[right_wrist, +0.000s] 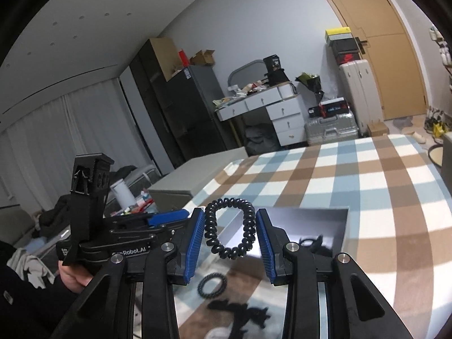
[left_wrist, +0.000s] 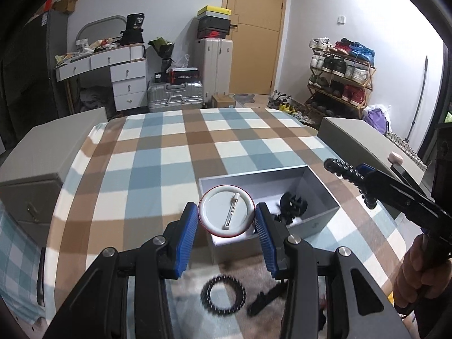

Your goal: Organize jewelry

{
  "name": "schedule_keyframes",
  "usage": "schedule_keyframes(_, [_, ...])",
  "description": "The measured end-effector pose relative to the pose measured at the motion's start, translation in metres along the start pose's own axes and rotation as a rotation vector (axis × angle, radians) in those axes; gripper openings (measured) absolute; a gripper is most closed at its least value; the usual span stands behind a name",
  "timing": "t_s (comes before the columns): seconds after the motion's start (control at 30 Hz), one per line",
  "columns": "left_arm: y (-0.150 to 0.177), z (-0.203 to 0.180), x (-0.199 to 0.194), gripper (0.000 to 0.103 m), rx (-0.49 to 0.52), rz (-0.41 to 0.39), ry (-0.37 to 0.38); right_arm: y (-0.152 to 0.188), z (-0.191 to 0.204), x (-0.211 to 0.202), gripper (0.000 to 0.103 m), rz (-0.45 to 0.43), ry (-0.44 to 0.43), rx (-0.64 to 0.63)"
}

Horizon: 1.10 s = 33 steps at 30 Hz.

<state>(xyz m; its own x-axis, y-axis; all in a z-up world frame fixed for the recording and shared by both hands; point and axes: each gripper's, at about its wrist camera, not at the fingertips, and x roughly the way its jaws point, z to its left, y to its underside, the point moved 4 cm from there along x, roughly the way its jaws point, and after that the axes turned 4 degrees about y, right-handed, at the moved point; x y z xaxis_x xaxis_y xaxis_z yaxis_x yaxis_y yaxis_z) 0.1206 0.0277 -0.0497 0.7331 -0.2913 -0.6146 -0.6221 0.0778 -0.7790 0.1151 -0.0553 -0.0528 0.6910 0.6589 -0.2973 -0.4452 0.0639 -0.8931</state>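
Closest to me, on the near edge of the checked tablecloth (left_wrist: 175, 147) covering the table, a black coiled hair tie (left_wrist: 223, 293) lies flat beside a dark hair clip (left_wrist: 264, 301), both a little blurred under the tools. Just above them the left hand-held gripper (left_wrist: 227, 223) has its blue pads closed on a round pin badge (left_wrist: 226, 210), white with a red rim, held by its edges with the clasp side facing up and tilted over the near wall of an open grey box (left_wrist: 316, 223). Inside that box, towards its right-hand side, sits a black claw clip (left_wrist: 292, 206) on the pale floor of the box. Beside the box on the right, the right hand-held gripper (right_wrist: 230, 236) holds a black spiral bracelet (right_wrist: 230, 227) between its blue pads, the loop stretched across the gap and raised clear of the table above the box's near side. Past the box the cloth runs bare to the far edge of the table. A grey cabinet (left_wrist: 53, 152) stands off each side of the table, and beyond are a white dresser (left_wrist: 124, 76), suitcases (left_wrist: 175, 94), a shoe rack (left_wrist: 339, 76) and a wooden door (left_wrist: 254, 31).
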Motion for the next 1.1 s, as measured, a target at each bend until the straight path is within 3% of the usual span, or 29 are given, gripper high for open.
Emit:
schedule_keyframes(0.4, [-0.015, -0.009, 0.048, 0.036, 0.020, 0.075, 0.067, -0.016, -0.030, 0.034, 0.037, 0.066, 0.010, 0.021])
schedule_keyframes(0.73, [-0.010, -0.014, 0.068, 0.036, 0.017, 0.141, 0.098, 0.001, -0.051, 0.063, 0.038, 0.164, 0.018, 0.056])
schedule_keyframes(1.1, [-0.008, -0.012, 0.078, 0.036, -0.006, 0.170, 0.115, 0.009, -0.058, 0.075, 0.042, 0.203, 0.038, 0.067])
